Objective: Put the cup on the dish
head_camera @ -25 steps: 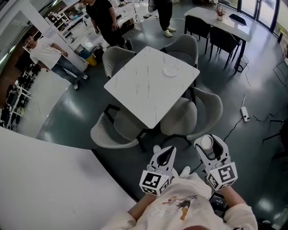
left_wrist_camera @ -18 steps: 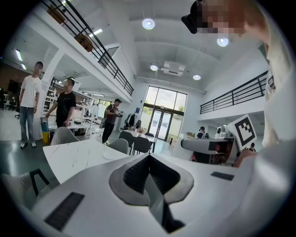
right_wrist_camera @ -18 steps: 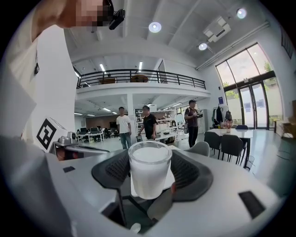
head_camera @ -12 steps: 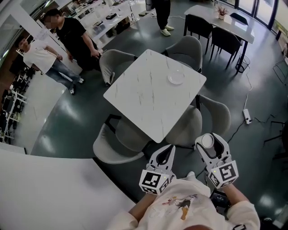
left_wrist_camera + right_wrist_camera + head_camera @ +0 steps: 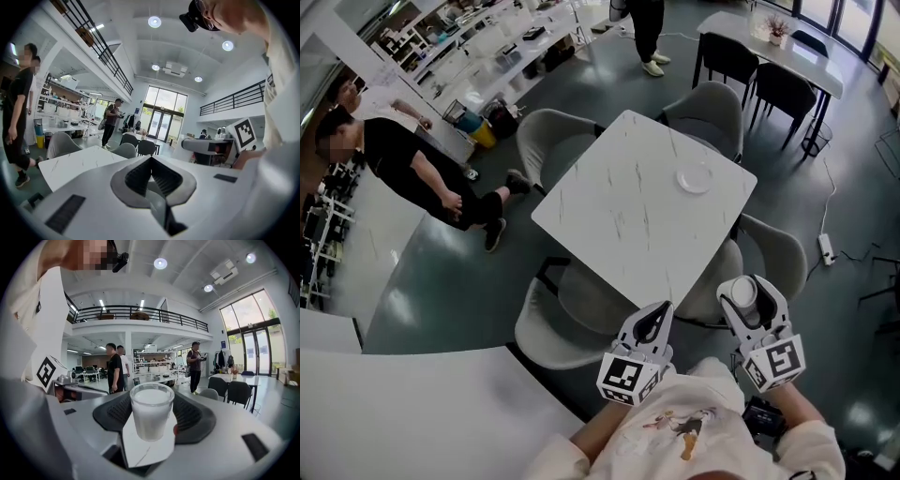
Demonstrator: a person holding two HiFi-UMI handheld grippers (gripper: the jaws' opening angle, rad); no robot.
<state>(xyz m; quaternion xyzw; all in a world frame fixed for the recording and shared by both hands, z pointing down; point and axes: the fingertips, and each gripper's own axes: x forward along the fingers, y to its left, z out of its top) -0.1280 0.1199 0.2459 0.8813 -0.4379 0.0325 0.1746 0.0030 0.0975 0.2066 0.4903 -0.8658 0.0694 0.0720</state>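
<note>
From the head view, my left hand-held gripper [image 5: 656,317] and right hand-held gripper [image 5: 742,302] hang just off the worktop's [image 5: 619,216] near corner. The right one carries the white cup [image 5: 741,292]. The dish [image 5: 695,178] sits near the worktop's far right corner, well apart from the cup.

In the left gripper view, my jaws are pressed together with nothing between them.

In the right gripper view, my jaws stand wide, pinching the upright cup [image 5: 151,411] at its sides.

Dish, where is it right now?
Head view: the dish lies on the white table near its right corner, well ahead of the right gripper holding the cup.
</note>
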